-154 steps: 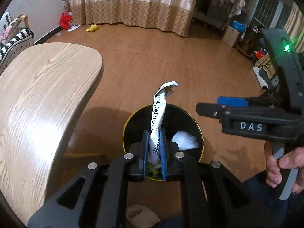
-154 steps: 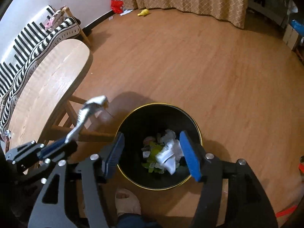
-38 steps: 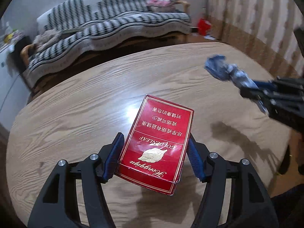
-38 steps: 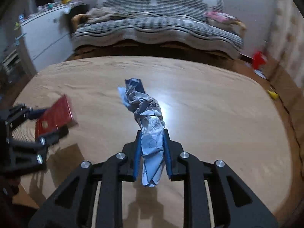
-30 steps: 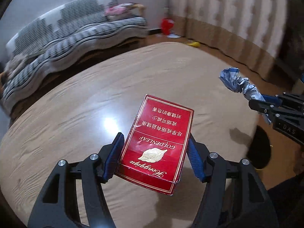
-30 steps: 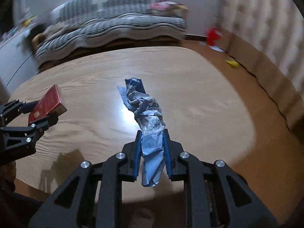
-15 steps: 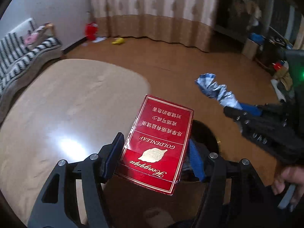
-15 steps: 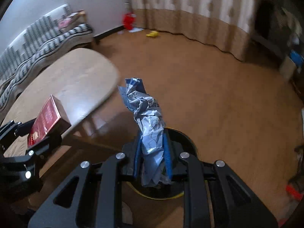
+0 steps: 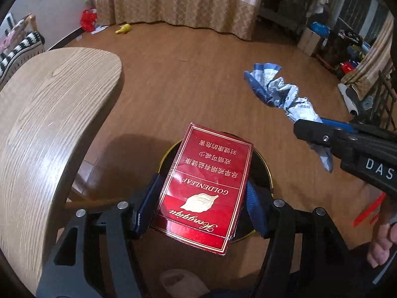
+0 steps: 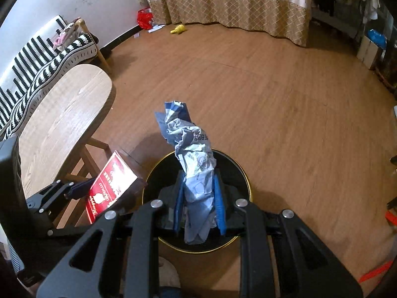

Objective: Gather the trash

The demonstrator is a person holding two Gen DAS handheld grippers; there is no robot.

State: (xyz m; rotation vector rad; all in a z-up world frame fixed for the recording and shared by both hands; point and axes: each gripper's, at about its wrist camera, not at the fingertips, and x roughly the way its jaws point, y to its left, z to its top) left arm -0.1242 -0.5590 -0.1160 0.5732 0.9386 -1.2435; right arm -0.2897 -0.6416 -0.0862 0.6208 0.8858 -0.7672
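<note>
In view are one red cigarette pack (image 9: 206, 188), one crumpled blue-and-white wrapper (image 10: 192, 159), one black gold-rimmed trash bin (image 10: 244, 173), one wooden table (image 9: 47, 114) and two grippers.

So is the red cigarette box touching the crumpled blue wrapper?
Apart. The left wrist view shows bare floor between the red cigarette box and the crumpled blue wrapper.

A: What does the left gripper (image 9: 202, 204) hold?

B: A red cigarette pack (image 9: 207, 186), clamped flat between its blue pads, gold leaf logo facing up.

A: And under it?

B: A black trash bin (image 9: 266, 171) with a gold rim on the wooden floor (image 9: 186, 79), mostly hidden by the pack.

A: To the right?

B: The right gripper (image 9: 320, 129) grips a crumpled blue-white wrapper (image 9: 280, 92). The wooden table (image 9: 44, 114) curves along the left.
</note>
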